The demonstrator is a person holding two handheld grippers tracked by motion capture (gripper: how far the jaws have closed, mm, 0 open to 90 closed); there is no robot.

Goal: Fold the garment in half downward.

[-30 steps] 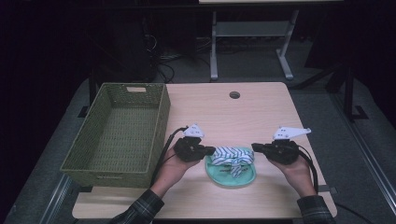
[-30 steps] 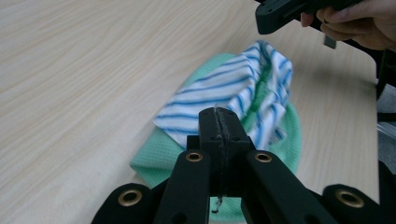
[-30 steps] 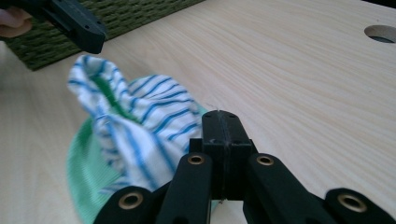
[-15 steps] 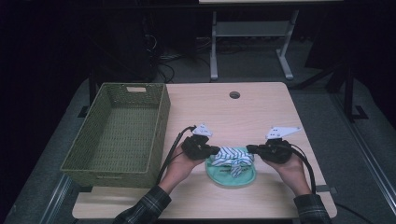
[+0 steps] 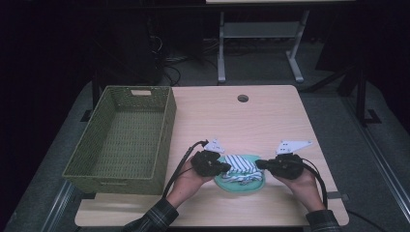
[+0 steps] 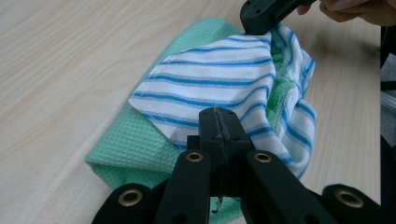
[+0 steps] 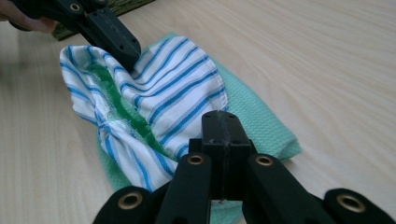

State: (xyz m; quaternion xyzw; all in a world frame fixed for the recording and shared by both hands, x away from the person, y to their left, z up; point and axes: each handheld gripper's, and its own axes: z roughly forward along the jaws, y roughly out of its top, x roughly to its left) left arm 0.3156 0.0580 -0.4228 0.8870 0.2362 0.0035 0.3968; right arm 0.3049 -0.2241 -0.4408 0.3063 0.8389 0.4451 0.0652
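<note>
Two grippers: I am pinching the striped cloth (image 5: 240, 166) between my left gripper (image 5: 226, 167) and right gripper (image 5: 258, 164), each clamped on an opposite edge.
Underneath: green cloth (image 5: 227, 183) is lying spread.
Beyond my left gripper: wicker basket (image 5: 77, 166) is sitting.

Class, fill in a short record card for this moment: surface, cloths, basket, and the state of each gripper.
surface: wooden table
cloths: striped cloth lying on green cloth
basket: green woven basket, at the table's left, nothing visible inside
left gripper: jaws shut, at one end of the striped cloth
right gripper: jaws shut, at the opposite end
</note>
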